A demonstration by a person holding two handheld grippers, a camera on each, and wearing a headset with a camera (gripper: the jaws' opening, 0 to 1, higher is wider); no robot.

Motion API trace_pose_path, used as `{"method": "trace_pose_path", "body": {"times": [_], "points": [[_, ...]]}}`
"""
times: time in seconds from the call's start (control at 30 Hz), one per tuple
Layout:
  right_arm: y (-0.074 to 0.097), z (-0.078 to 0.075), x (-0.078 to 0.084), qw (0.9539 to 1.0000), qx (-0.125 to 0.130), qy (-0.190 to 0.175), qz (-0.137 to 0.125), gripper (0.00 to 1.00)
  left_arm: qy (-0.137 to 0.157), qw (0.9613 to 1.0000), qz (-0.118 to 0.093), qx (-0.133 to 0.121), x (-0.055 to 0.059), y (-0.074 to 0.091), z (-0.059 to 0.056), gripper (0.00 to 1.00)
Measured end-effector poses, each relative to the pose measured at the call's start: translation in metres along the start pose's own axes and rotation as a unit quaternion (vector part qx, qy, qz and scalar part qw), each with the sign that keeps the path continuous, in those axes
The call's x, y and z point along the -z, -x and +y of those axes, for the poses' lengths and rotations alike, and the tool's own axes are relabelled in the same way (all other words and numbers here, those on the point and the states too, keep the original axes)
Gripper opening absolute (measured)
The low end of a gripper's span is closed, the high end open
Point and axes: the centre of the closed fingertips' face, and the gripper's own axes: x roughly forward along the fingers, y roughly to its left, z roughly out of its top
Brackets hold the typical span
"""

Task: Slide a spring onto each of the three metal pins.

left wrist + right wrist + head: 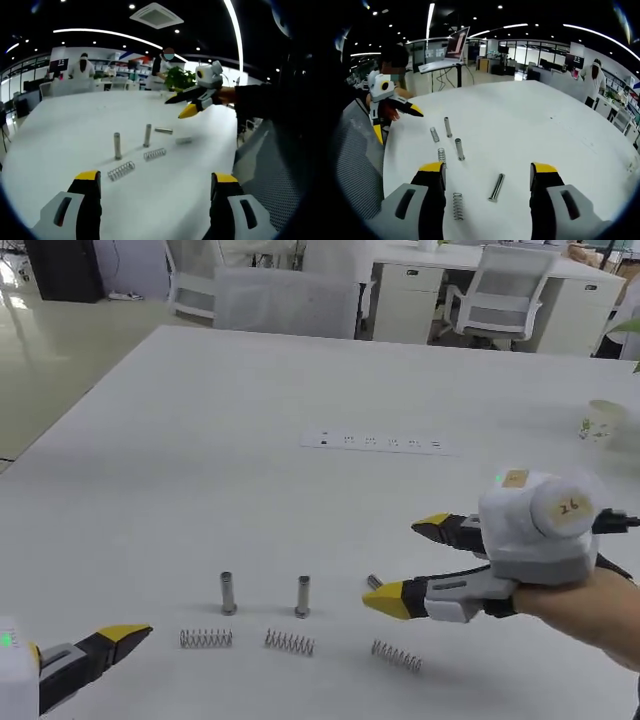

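While the left tool (156,176) and right tool (487,167) hover with jaws apart, three springs (289,643) lie on the surface (300,390) beside the pins (303,596); probably light, squashy, prone to rolling; grip gently across mid-coil.

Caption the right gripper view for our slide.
Open right claw faces one fallen pin, two upright pins and three loose springs.
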Motion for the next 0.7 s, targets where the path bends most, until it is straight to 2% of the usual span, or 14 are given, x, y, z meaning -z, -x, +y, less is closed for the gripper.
{"method": "trace_pose_path", "body": {"times": [0.47,0.7], "points": [[-0.019,-0.012,0.027,0.9973,0.008,-0.026,0.069,0.56,0.001,1.0000,0.004,0.005,0.002,-0.003,-0.001,0.87],[-0.027,-0.016,0.042,0.9928,0.016,-0.043,0.110,0.48,0.000,0.9999,0.007,0.008,0.002,-0.006,-0.001,0.87]]}}
